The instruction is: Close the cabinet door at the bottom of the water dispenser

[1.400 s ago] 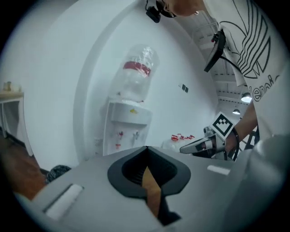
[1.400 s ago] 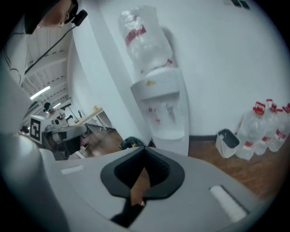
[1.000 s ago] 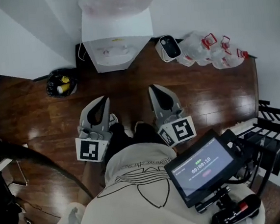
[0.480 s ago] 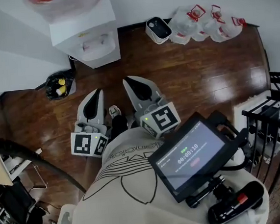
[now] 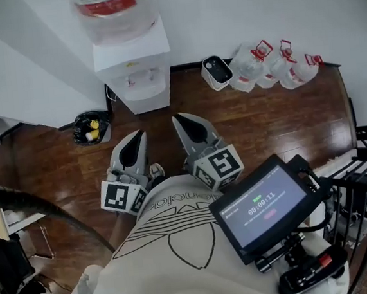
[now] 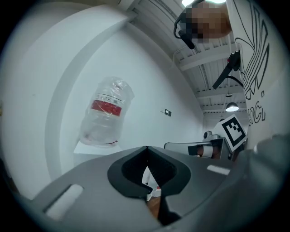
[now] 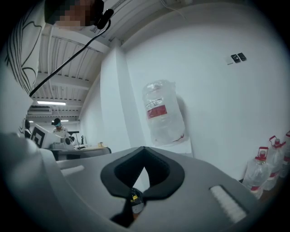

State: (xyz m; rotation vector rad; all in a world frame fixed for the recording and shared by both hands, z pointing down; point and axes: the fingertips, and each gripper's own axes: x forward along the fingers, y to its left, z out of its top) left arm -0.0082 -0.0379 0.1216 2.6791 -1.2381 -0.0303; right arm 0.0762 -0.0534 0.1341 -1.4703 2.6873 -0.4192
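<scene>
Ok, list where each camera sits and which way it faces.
Head view: on the head, steeply down at the floor and dispenser; shows the torso, left gripper and right gripper.
Left gripper view: on the left gripper, tilted up at the bottle; shows its shut jaws.
Right gripper view: on the right gripper, up at the bottle too; shows its shut jaws.
Shared: all three see the bottle.

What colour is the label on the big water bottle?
Red. The label wraps the clear water bottle; the right gripper view shows it best.
</scene>
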